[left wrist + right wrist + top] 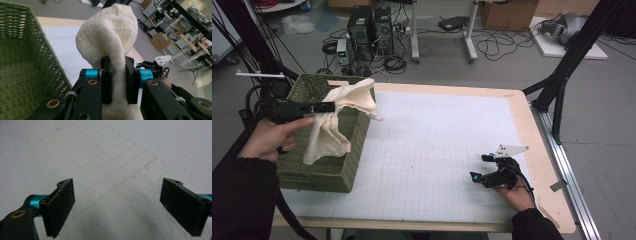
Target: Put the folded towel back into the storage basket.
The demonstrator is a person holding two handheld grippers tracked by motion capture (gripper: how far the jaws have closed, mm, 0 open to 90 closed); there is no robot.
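Hanging limp from the left gripper (328, 106), the cream cloth (334, 122) droops over the near rim of the green basket (324, 172) at the table's left; its jaws are clamped on a bunched fold, as the left gripper view shows the cloth (112, 35) ballooning above them; it looks light, soft and floppy, so a gathered fold gives the surest hold; the right gripper (486, 167) rests with jaws spread and empty on the white gridded mat (437, 135).
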